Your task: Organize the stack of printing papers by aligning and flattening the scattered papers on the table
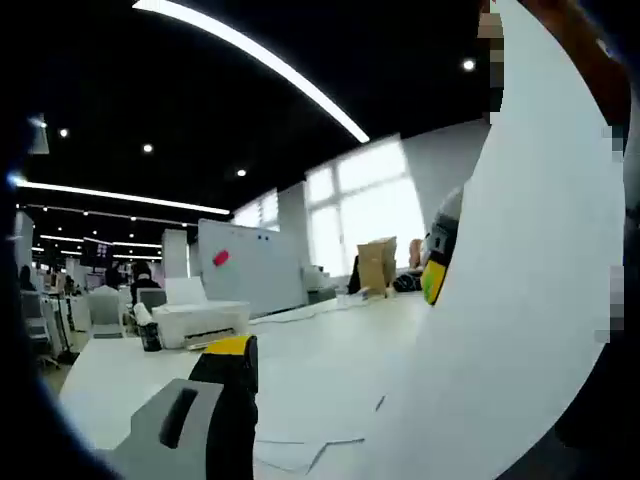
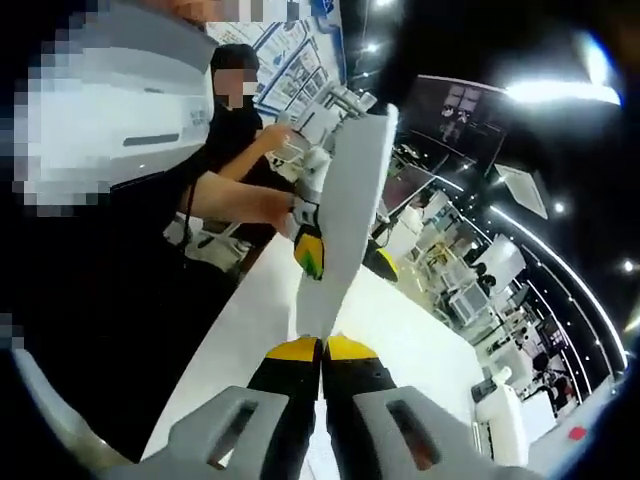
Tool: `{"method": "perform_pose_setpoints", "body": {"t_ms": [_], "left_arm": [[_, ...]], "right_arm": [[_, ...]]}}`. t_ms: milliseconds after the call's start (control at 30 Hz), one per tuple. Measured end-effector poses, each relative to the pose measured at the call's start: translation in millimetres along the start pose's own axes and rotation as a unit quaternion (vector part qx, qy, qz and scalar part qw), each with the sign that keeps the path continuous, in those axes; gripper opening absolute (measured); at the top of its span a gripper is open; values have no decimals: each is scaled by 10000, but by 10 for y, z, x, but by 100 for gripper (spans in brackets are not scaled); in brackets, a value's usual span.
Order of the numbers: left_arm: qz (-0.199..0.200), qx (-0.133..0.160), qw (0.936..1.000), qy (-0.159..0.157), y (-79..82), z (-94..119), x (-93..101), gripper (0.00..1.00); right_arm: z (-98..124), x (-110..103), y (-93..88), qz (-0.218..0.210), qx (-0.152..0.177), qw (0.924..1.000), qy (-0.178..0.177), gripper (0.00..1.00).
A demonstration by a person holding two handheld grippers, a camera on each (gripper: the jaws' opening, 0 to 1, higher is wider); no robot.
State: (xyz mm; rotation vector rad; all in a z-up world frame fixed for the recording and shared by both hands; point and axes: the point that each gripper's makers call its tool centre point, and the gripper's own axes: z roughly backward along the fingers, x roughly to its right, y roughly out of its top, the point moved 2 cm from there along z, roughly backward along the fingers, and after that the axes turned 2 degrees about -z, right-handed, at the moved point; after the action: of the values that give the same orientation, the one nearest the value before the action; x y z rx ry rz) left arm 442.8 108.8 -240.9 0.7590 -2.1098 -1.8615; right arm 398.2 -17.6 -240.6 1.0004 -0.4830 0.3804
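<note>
A stack of white printing paper (image 2: 345,200) stands on edge above the white table (image 2: 420,340), seen edge-on in the right gripper view. My right gripper (image 2: 322,350) is shut on its lower edge, yellow tips together. In the left gripper view the same paper (image 1: 530,300) curves across the right side as a broad white sheet. My left gripper (image 2: 345,258) straddles the stack higher up, one yellow tip on each side, open. Its left jaw shows with a gap to the sheet, and its other jaw is hidden behind the paper. The right gripper's yellow-green tip (image 1: 434,278) peeks past the sheet's edge.
Loose sheets (image 1: 310,450) lie flat on the table (image 1: 330,350) near the left gripper. A white printer (image 1: 200,322) and a dark bottle (image 1: 149,335) stand at the far left, a brown bag (image 1: 377,264) further back. A person's dark sleeve (image 2: 130,270) is close on the left.
</note>
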Motion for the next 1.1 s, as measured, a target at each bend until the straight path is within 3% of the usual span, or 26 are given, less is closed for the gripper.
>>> {"method": "perform_pose_setpoints", "body": {"t_ms": [333, 667, 900, 1067, 1100], "left_arm": [[-93, 142, 9998, -110, 65, -21, 67, 60], [-100, 252, 9985, -478, 95, -49, 201, 47], [-184, 185, 9979, -584, 75, -87, 248, 39], [-214, 164, 9972, -693, 68, -91, 292, 29], [-213, 160, 9974, -669, 69, -89, 292, 22]], "right_arm": [[-68, 47, -81, -75, -73, 9999, -78, 0], [-112, 60, -124, -141, -56, 9998, -104, 0], [-119, 63, -140, -184, -70, 9997, -116, 0], [-126, 61, -143, -178, -78, 9997, -120, 0], [-127, 62, -142, -179, -76, 9997, -121, 0]]}}
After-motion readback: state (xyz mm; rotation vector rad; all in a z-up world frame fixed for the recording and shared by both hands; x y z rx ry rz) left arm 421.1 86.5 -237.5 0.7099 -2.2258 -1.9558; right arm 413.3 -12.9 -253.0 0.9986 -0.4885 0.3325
